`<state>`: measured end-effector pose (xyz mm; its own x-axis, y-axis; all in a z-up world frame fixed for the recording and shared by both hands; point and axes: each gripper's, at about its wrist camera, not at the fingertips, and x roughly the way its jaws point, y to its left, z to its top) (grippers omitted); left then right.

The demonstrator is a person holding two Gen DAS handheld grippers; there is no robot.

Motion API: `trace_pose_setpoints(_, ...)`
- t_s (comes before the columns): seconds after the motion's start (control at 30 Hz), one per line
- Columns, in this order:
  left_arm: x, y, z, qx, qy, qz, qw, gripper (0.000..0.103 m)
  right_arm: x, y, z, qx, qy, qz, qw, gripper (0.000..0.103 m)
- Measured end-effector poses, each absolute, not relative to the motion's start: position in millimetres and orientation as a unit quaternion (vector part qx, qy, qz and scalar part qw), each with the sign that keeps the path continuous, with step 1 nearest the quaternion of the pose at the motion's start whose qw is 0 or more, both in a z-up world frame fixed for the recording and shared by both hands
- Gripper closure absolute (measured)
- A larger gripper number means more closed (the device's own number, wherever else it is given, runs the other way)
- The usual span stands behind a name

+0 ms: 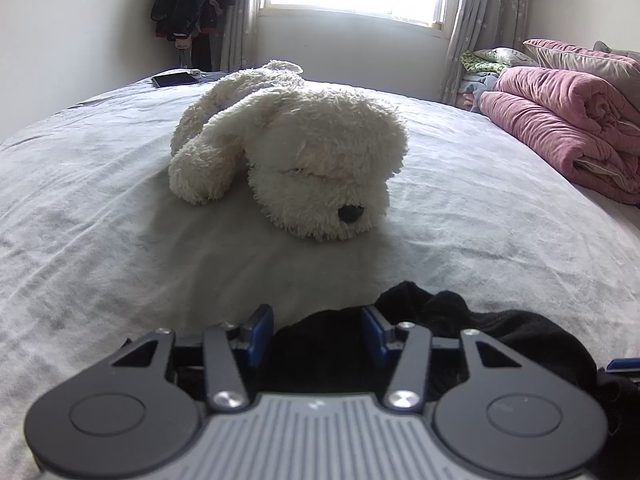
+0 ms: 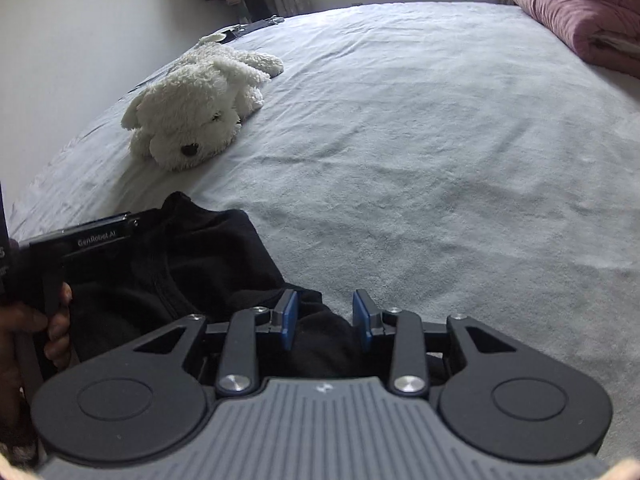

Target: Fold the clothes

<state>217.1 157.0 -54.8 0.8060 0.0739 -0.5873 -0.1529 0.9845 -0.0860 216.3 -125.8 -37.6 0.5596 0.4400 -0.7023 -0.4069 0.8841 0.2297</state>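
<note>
Your 2 grippers meet at the near bed (image 2: 440, 160) edge. The black garment (image 2: 192, 264) lies bunched there; left gripper (image 1: 318, 330) and right gripper (image 2: 325, 316) both straddle it, pads apart, gripping nothing yet, likely seeking edges.

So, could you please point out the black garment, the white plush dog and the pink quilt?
black garment (image 2: 192, 256): right wrist view, on its crumpled middle.
white plush dog (image 1: 320, 152): left wrist view, on its head.
pink quilt (image 1: 560, 120): left wrist view, on its folded roll.
</note>
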Motion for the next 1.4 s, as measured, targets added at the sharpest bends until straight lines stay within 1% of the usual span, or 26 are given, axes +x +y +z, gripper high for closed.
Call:
trace_pose_setpoints(0.03,217.2,156.4,-55.0,-0.063,0.306,0.059,0.948,0.053,214.2,-124.4,-36.9,0.014,0.397,0.238,0.886,0.089)
trace_pose_setpoints(0.07,217.4,155.5,-54.8,-0.061,0.306,0.059,0.948,0.053,212.5,-123.1,-35.6,0.007,0.389,0.234,0.891,0.098)
trace_pose_setpoints(0.13,217.8,154.1,-54.5,-0.057,0.306,0.060,0.949,0.053,209.2,-120.6,-33.0,-0.008,0.373,0.225,0.900,0.099)
trace_pose_setpoints(0.2,217.7,153.3,-53.6,-0.056,0.302,0.058,0.950,0.054,209.6,-125.5,-26.1,-0.016,0.349,0.197,0.916,0.099)
trace_pose_setpoints(0.27,216.7,151.8,-51.7,-0.058,0.291,0.050,0.954,0.057,213.2,-135.1,-17.4,-0.023,0.322,0.166,0.932,0.099)
trace_pose_setpoints(0.37,216.2,148.3,-50.3,-0.062,0.282,0.034,0.957,0.057,223.5,-149.0,-9.6,-0.046,0.291,0.125,0.947,0.099)
trace_pose_setpoints(0.53,218.8,143.2,-51.1,-0.047,0.289,0.035,0.956,0.056,238.4,-166.0,-15.9,-0.037,0.293,0.120,0.948,0.098)
trace_pose_setpoints(0.57,219.0,144.0,-51.0,-0.049,0.289,0.035,0.955,0.056,239.0,-166.4,-18.8,-0.036,0.294,0.123,0.947,0.096)
trace_pose_setpoints(0.6,219.1,145.2,-50.5,-0.052,0.289,0.034,0.955,0.056,239.0,-167.5,-21.0,-0.033,0.295,0.123,0.947,0.090)
trace_pose_setpoints(0.67,217.9,148.8,-48.2,-0.052,0.286,0.036,0.956,0.056,238.5,-171.9,-23.8,-0.022,0.296,0.120,0.947,0.083)
trace_pose_setpoints(0.7,217.1,151.8,-45.7,-0.052,0.282,0.041,0.957,0.056,239.4,-176.4,-23.6,-0.006,0.295,0.121,0.948,0.077)
trace_pose_setpoints(0.77,215.7,158.5,-41.2,-0.055,0.275,0.049,0.959,0.056,242.9,-186.3,-22.7,0.029,0.295,0.128,0.946,0.069)
trace_pose_setpoints(0.9,219.3,174.1,-45.7,-0.095,0.281,0.035,0.954,0.056,255.3,-197.2,-27.2,0.076,0.300,0.145,0.940,0.069)
trace_pose_setpoints(1.03,225.4,175.3,-55.9,-0.109,0.289,0.017,0.951,0.056,258.3,-199.0,-44.3,0.128,0.301,0.167,0.930,0.069)
trace_pose_setpoints(1.1,227.6,173.6,-58.6,-0.105,0.288,0.011,0.952,0.053,257.9,-197.1,-54.7,0.152,0.303,0.185,0.922,0.069)
trace_pose_setpoints(1.2,227.1,166.2,-57.9,-0.085,0.292,0.003,0.953,0.052,258.7,-185.8,-54.7,0.121,0.303,0.191,0.926,0.068)
trace_pose_setpoints(1.27,226.6,161.1,-57.4,-0.072,0.294,-0.002,0.953,0.052,259.3,-180.7,-52.9,0.102,0.302,0.196,0.928,0.075)
trace_pose_setpoints(1.33,226.1,152.9,-57.4,-0.051,0.299,-0.012,0.953,0.053,258.0,-175.5,-53.2,0.083,0.302,0.197,0.929,0.077)
trace_pose_setpoints(1.37,226.2,148.2,-57.9,-0.039,0.301,-0.015,0.953,0.054,256.5,-172.2,-52.8,0.070,0.302,0.200,0.930,0.082)
trace_pose_setpoints(1.4,226.4,143.6,-58.3,-0.026,0.303,-0.017,0.952,0.056,254.5,-168.5,-52.4,0.055,0.302,0.203,0.930,0.089)
